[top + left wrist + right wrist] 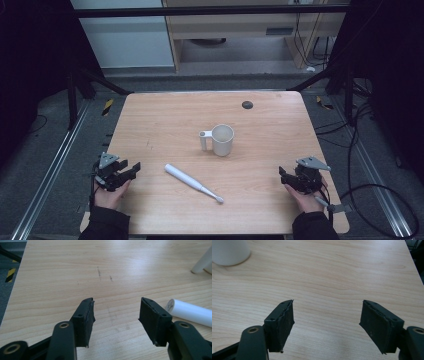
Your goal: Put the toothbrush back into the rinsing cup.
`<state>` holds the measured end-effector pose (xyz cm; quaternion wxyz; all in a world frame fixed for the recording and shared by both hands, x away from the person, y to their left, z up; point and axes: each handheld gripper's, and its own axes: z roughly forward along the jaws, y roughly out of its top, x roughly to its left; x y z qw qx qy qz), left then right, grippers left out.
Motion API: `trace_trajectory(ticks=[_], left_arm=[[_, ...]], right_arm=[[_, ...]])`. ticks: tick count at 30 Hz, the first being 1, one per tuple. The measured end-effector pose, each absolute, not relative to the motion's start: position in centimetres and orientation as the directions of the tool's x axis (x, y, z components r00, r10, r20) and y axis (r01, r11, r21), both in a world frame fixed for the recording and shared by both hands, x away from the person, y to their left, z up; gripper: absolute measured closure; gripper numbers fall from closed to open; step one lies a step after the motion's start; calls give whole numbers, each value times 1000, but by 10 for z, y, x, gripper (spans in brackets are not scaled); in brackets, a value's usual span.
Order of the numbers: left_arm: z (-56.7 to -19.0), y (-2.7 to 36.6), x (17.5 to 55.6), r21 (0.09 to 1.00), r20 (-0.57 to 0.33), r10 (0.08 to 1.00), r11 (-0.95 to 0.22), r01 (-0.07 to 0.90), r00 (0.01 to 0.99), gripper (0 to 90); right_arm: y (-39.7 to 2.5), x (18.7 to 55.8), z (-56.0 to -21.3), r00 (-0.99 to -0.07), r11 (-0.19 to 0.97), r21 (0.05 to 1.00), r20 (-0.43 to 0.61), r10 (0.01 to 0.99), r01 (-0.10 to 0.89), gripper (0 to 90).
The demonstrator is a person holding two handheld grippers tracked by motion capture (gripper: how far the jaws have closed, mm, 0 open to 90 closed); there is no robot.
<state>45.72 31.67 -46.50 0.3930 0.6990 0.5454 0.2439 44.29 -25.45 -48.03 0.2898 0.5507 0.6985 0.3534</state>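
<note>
White on pale wood, the toothbrush lies flat between our two hands, and that is where the coming move turns. Starting at the left, our left gripper rests at the worktop's near left edge, jaws spread wide and holding nothing, touching nothing we can see. From those jaws the brush's thick handle end lies toward three o'clock, near but apart; in the left gripper view that blunt white end shows just beyond the right-hand jaw, at about two o'clock. The brush's long axis runs slantwise on the worktop, from the handle end at ten o'clock down to the small bristle head at four o'clock.

Behind the brush, toward twelve o'clock, stands the cup, upright, its handle turned to nine o'clock, well apart from the brush. The right gripper view catches the cup's base at its upper left.

At the right, our right gripper sits at the near right edge, jaws likewise released and empty, bare wood between them. The bristle head lies toward nine o'clock from it, farther off than the handle lies from the left jaws.

We judge the left hand the nearer one to take the handle, turning so the jaws close across the slanted axis.
</note>
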Motion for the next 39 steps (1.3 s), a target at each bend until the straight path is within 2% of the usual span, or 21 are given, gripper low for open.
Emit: trace_trajectory(ticks=[8,21,31,39], left_arm=[[-457,311,453,821,-93,949,-99,562,303,541],[-441,284,458,811,-81,898,-193,553,432,764],[-431,260,470,805,-43,865,-267,530,501,859],[-434,243,482,784,-37,840,-313,537,542,887]], right_arm=[[-249,436,-477,-261,166,814,-18,965,557,292],[-241,431,-472,-283,178,830,-26,959,528,383],[-238,432,-474,-299,193,821,-28,954,537,408],[-234,433,-476,-322,212,816,-33,946,538,415]])
